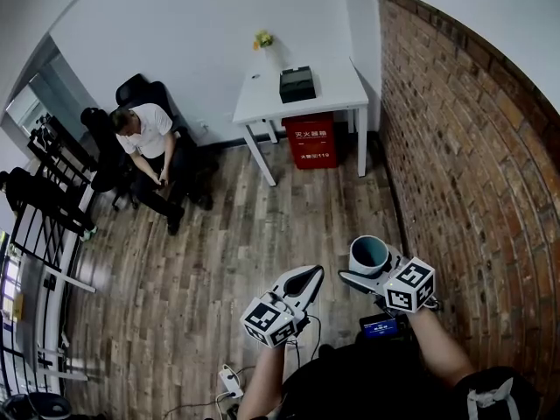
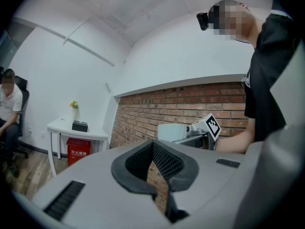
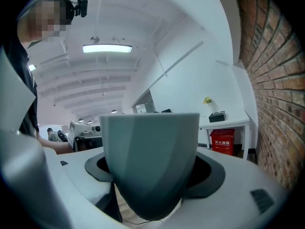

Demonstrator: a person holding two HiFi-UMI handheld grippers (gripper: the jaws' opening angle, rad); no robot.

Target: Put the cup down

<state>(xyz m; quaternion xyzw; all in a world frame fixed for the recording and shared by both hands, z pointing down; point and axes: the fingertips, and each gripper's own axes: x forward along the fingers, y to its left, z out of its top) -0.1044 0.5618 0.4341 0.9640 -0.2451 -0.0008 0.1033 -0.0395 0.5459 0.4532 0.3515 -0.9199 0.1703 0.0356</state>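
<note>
Over plank flooring [image 1: 219,234], right hand-held gripper [image 1: 366,275] clamps a tapered cup [image 3: 150,161]; left hand-held gripper [image 1: 309,276] closed, empty.

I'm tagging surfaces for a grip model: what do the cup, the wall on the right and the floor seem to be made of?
Cup: smooth, matte grey-green outside, teal inside, faintly faceted sides; ceramic or plastic, can't tell which. Wall: bare red brick with pale mortar joints, rough. Floor: brown planks with visible grain; wood or wood-look laminate.
</note>
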